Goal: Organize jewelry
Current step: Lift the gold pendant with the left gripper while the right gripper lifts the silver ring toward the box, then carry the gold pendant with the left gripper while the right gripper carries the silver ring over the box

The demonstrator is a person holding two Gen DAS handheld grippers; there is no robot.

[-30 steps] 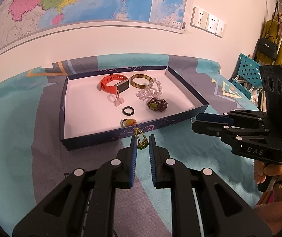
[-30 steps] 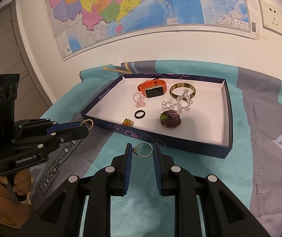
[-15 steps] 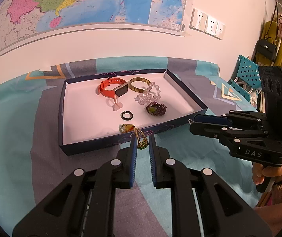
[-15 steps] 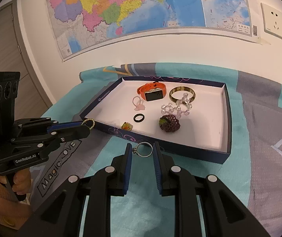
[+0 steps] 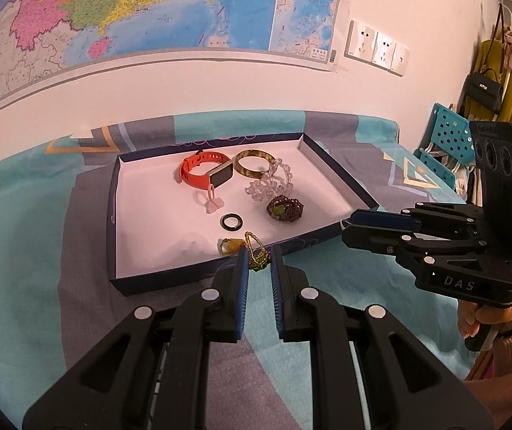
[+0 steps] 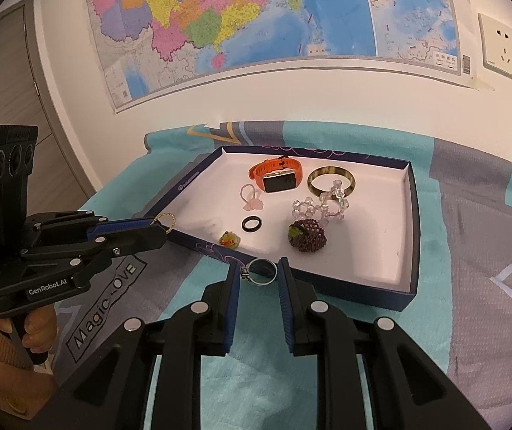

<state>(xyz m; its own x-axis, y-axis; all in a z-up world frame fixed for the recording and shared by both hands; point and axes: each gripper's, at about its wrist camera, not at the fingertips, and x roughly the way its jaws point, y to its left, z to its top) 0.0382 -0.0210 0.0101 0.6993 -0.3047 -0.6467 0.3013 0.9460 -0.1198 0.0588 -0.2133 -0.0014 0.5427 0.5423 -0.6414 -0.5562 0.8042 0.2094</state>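
Left wrist view: I see my left gripper [image 5: 259,268] with its fingers [image 5: 242,288] drawn narrow on a gold beaded ring [image 5: 256,255], held over the near wall of the tray [image 5: 120,279].
Right wrist view: I see my right gripper [image 6: 259,281] with its fingers [image 6: 232,297] pressed on both sides of a silver ring [image 6: 260,272], held just short of the tray's near wall.
Tray: dark blue rim, white floor, resting on a teal and grey cloth [image 6: 471,251]; I cannot tell what lies under the cloth.
Tray, far side: orange watch [image 6: 276,175] and brown bangle [image 6: 331,180] side by side.
Tray, middle: clear bead bracelet [image 6: 322,206] overlapping the bangle's near edge; pink ring [image 6: 250,197] just in front of the watch.
Tray, near side: black ring [image 6: 251,223], dark beaded piece [image 6: 308,239] with a green leaf, and small amber ring [image 6: 230,239] close to the near wall.
Left gripper relative to tray: at the left corner in the right wrist view, gold loop showing at the fingertips.
Right gripper relative to tray: at the right corner in the left wrist view.
Hands: one on each gripper handle, sleeves visible.
Wall behind tray: coloured map [image 6: 256,18] and white sockets [image 5: 377,52].
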